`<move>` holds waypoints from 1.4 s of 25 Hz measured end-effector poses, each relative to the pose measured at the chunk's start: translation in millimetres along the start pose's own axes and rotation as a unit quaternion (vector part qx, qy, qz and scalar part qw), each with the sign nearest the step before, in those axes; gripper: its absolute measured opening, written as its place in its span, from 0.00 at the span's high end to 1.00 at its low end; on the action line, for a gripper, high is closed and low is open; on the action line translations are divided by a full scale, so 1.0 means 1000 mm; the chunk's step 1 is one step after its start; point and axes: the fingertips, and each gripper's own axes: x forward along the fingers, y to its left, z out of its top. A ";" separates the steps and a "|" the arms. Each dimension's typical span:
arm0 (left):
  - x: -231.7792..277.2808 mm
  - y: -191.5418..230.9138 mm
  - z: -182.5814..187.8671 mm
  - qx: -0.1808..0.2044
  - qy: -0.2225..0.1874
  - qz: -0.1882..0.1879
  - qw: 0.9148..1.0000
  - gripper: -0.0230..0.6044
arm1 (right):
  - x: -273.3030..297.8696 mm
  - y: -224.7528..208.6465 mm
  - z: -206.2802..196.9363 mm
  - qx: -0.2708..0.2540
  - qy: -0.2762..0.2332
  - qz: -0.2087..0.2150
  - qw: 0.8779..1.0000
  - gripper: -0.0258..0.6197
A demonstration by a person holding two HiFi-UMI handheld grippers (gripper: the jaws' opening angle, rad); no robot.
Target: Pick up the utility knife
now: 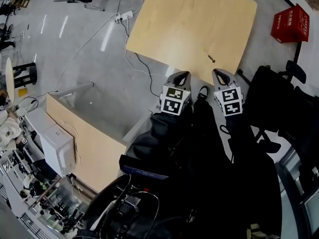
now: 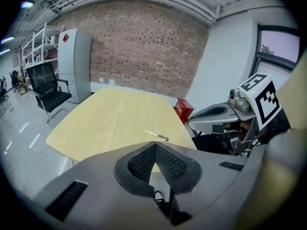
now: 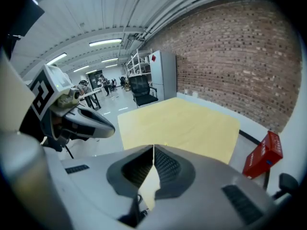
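Note:
A small utility knife (image 1: 208,55) lies on the pale wooden table (image 1: 179,19) near its front edge; the left gripper view shows the utility knife (image 2: 157,136) as a thin pale bar with a dark tip. My left gripper (image 1: 182,76) hangs just short of the table's front edge, jaws shut and empty. Beside it my right gripper (image 1: 220,75) is likewise shut with nothing held, a short way below the knife. In the right gripper view the right gripper (image 3: 153,149) hides the knife.
A red box (image 1: 290,24) stands on the floor right of the table. Black office chairs (image 1: 286,108) sit at the right. Cables and a power strip (image 1: 124,17) trail over the floor left of the table. A second wooden desk (image 1: 89,148) stands at lower left.

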 end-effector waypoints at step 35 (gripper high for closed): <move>0.005 0.031 -0.063 -0.045 0.043 0.005 0.998 0.96 | 0.122 -0.042 -0.070 -0.064 0.154 0.022 0.986 0.86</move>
